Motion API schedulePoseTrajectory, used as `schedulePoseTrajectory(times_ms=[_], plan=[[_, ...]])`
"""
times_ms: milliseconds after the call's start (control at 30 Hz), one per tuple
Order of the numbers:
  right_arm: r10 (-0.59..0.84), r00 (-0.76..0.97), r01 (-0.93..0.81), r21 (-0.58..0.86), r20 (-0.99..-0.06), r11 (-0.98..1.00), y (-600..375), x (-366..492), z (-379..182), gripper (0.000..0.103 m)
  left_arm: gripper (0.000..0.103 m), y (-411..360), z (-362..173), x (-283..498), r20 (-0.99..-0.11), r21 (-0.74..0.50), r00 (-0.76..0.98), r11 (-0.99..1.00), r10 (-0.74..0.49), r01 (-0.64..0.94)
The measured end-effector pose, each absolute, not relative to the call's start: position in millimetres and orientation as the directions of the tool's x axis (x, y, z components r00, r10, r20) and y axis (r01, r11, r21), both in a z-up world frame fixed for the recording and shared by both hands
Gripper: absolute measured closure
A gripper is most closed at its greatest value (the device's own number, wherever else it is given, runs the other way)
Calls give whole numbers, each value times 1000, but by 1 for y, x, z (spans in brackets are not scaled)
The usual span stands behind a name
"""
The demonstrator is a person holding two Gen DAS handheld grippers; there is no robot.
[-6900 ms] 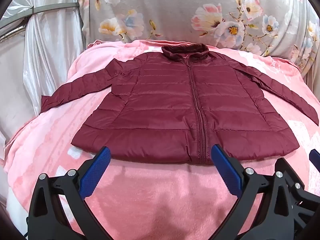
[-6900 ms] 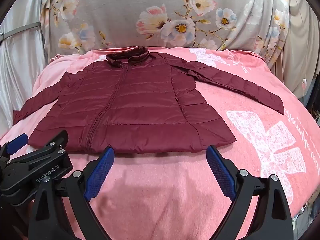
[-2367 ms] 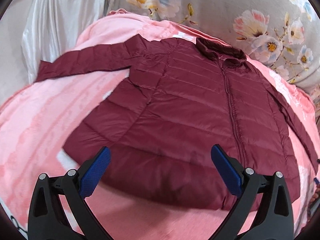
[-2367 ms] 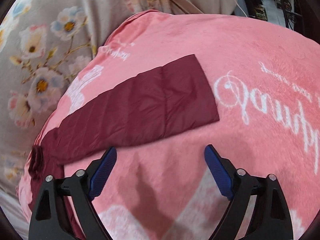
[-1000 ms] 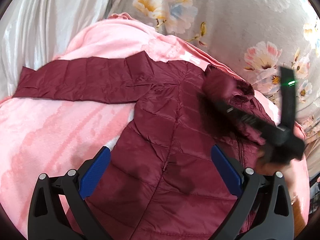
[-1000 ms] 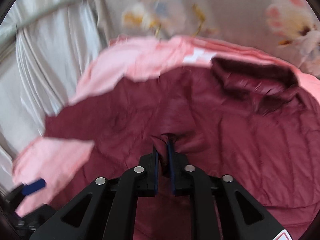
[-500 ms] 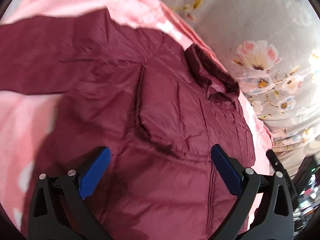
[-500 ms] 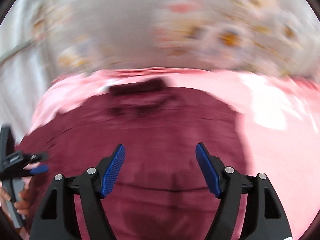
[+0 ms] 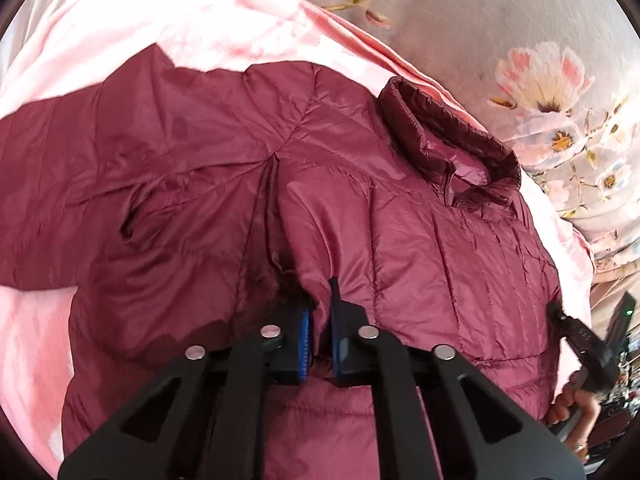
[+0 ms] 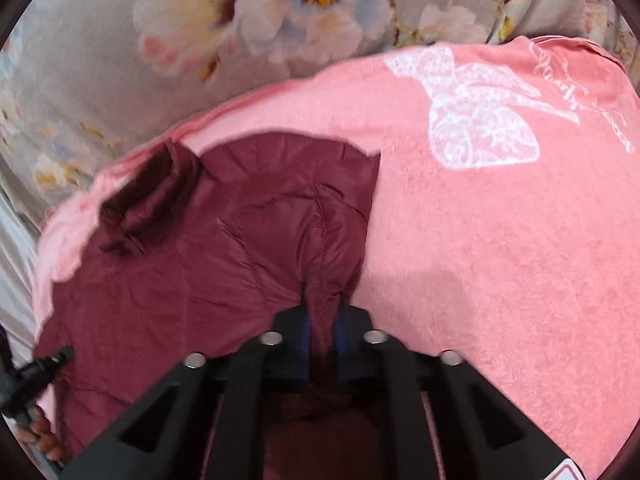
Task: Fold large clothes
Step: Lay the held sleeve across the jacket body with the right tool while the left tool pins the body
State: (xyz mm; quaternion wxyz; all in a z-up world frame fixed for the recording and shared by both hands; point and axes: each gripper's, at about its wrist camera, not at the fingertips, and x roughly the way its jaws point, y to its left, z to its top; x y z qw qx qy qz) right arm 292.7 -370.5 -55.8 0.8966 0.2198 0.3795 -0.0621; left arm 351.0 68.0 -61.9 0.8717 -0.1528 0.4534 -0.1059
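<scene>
There is one jacket (image 9: 400,220), dark red and quilted, with a stand-up collar (image 9: 448,140), and it lies flat on one pink fleece blanket (image 10: 500,240) over the bed; behind it hangs one grey cloth with printed flowers (image 9: 540,80). The jacket surface is shiny and puffy, with stitched seams, while the blanket is soft and fuzzy and carries a white bow print (image 10: 480,120). There are two tools. The left hand-held gripper (image 9: 319,332), with blue pads on black arms, has just been closing, and now its jaws are clamped on a raised fold of the jacket near the left shoulder seam, at 6 o'clock of the left wrist view. The right hand-held gripper (image 10: 321,332) has also just been closing, and it pinches a fold at the right shoulder, at 6 o'clock of its own view, just beside the bare blanket at 3 o'clock. The collar is at 2 o'clock in the left view and at 9 o'clock in the right view. Compared with half a second ago, both pairs of jaws stood wide apart over the jacket, and now each holds fabric. The right sleeve, which earlier lay stretched out over the blanket, is no longer there; the left sleeve (image 9: 60,180) is still spread toward 9 o'clock.
</scene>
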Motion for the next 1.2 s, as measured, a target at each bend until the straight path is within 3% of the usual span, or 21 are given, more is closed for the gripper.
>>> schedulePoseTrajectory(times_ms=[233,433,533,733,800,867,1033,1200], plan=[[-57,737,341,299,-673,891,-388,264,-32,101,100,31,-66,344,-751,-321,565,936,-343,141],[-94,651,393,229,-753,890,-409,260,-62,100,100,5,-68,340,-746,-277,580,945,-327,176],[-117,625,363,155,-772,919,-395,267,-63,94,100,8,-63,348,-746,-261,593,952,-303,158],[-211,682,393,108,-700,913,-373,248,-30,88,100,11,-63,359,-767,-185,588,966,-255,178],[-182,707,367,134,-684,920,-365,243,-23,87,100,8,-65,358,-767,-165,592,968,-248,192],[-115,695,310,152,-710,939,-351,247,-27,96,100,5,-67,357,-766,-159,595,968,-245,195],[-100,599,292,101,-795,951,-340,259,-65,102,99,5,-71,356,-760,-158,599,966,-251,204],[-86,612,293,124,-786,948,-346,255,-72,103,98,4,-74,355,-749,-157,612,965,-254,209]])
